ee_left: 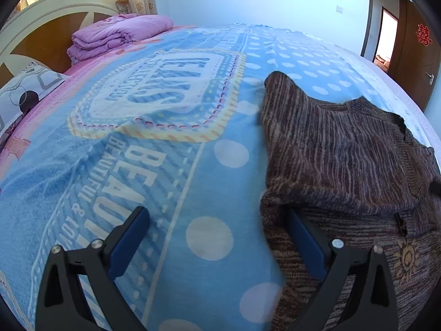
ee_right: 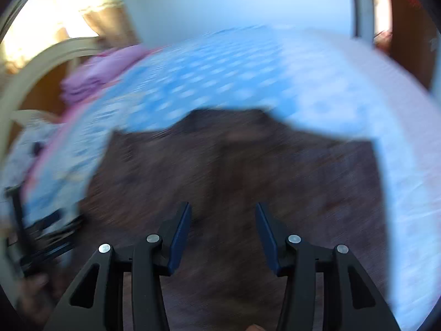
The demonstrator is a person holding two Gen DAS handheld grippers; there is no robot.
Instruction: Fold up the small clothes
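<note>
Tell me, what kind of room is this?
A bedroom, most likely: a bed with a curved headboard, a blue dotted blanket spread over it, folded purple bedding, and a curtained window.

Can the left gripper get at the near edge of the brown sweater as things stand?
Probably yes. The left gripper stands open over the blue blanket, its right finger already at the edge of the brown sweater, and nothing lies between them.

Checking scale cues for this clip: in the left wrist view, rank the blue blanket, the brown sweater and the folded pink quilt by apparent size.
1. blue blanket
2. brown sweater
3. folded pink quilt, though it lies farthest from the camera, so it may really be bigger than it looks.
</note>
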